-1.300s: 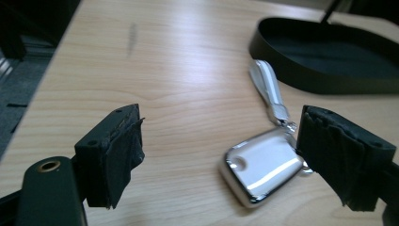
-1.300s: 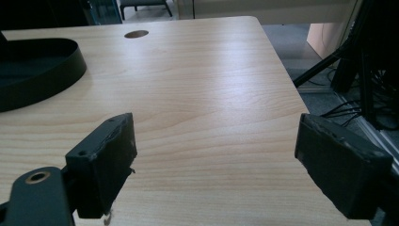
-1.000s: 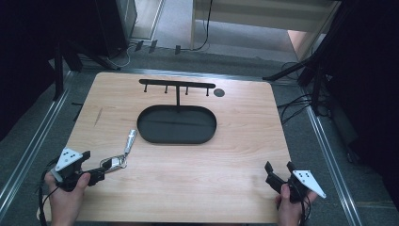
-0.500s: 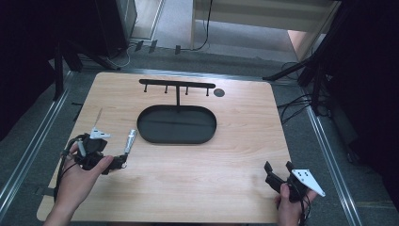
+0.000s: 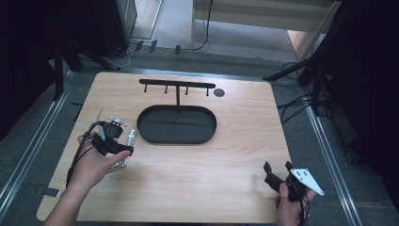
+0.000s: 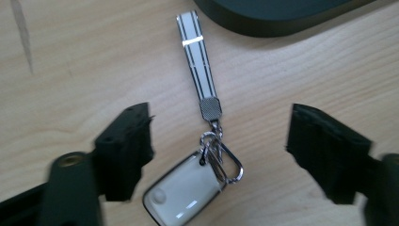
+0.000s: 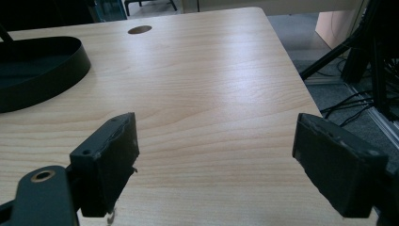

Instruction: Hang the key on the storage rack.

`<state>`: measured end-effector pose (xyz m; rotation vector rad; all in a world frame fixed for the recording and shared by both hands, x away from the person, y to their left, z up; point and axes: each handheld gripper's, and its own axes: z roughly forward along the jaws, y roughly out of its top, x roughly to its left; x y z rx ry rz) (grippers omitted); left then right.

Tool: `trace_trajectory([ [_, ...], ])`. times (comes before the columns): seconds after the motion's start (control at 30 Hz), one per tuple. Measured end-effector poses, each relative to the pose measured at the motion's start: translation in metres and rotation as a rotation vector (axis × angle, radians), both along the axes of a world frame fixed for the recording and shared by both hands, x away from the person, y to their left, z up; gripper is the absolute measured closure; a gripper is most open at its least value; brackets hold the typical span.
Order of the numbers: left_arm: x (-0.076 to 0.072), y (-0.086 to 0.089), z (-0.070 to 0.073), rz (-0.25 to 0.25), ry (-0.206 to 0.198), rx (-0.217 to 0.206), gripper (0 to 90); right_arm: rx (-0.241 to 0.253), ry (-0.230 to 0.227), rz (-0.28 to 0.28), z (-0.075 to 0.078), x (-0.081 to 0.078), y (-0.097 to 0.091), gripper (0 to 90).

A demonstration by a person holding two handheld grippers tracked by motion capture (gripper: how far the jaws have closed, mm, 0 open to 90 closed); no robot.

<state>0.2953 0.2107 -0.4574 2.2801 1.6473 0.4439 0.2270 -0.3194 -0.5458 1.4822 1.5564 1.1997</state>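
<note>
A keychain lies flat on the wooden table: a striped grey strap (image 6: 196, 60), a metal clip (image 6: 221, 155) and a white fob (image 6: 182, 197). In the high view the strap (image 5: 131, 136) shows just left of the black tray. My left gripper (image 6: 221, 126) hangs over the keychain, pointing down, jaws wide open on either side of the clip and touching nothing. A hand holds that left gripper (image 5: 113, 140) at the table's left. My right gripper (image 5: 277, 166) rests open near the front right edge; its jaws (image 7: 216, 141) have only bare wood between them.
A black oval tray (image 5: 207, 135) sits mid-table, with a black post and hook bar (image 5: 177, 85) rising behind it. A round cable hole (image 5: 219, 92) lies at the back right. The tray's rim (image 7: 70, 70) shows far left in the right gripper view. Floor and cables surround the table.
My left gripper has moved forward from the front left edge and tipped down over the keychain. The right gripper has stayed in place.
</note>
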Motion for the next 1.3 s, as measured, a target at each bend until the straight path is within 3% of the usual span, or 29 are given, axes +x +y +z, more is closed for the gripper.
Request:
trace_trajectory([
  [0.07, 0.007, -0.003, -0.002, 0.016, 0.005, 0.021, 33.8, -0.001, 0.005, -0.001, 0.000, 0.000, 0.001, 15.0],
  [0.13, 0.011, -0.004, -0.003, 0.023, 0.015, 0.016, 39.3, -0.002, 0.006, -0.001, 0.000, 0.000, 0.001, 15.0],
  [0.17, 0.019, -0.005, -0.008, 0.033, 0.040, 0.021, 41.9, 0.000, 0.010, -0.002, 0.000, 0.000, 0.001, 15.0],
  [0.27, 0.028, -0.006, -0.015, 0.049, 0.049, 0.044, 49.0, 0.001, 0.010, -0.002, 0.000, 0.000, 0.001, 15.0],
  [0.53, 0.046, -0.011, -0.034, 0.072, 0.073, 0.089, 55.8, 0.000, 0.011, -0.001, 0.000, 0.000, 0.001, 15.0],
  [0.7, 0.056, -0.014, -0.040, 0.099, 0.075, 0.121, 54.7, 0.000, 0.010, 0.001, 0.000, 0.000, 0.001, 15.0],
  [0.9, 0.062, -0.020, -0.046, 0.087, 0.082, 0.163, 60.4, 0.002, 0.011, 0.001, 0.000, 0.001, 0.001, 15.0],
  [1.0, 0.062, -0.022, -0.047, 0.085, 0.074, 0.164, 60.2, 0.000, 0.011, 0.004, 0.000, 0.001, 0.001, 15.0],
  [1.2, 0.064, -0.019, -0.048, 0.083, 0.076, 0.162, 68.3, 0.007, 0.010, 0.005, 0.000, 0.001, 0.000, 15.0],
  [1.3, 0.064, -0.015, -0.049, 0.077, 0.079, 0.134, 71.3, 0.007, 0.009, 0.005, 0.000, 0.001, 0.000, 15.0],
])
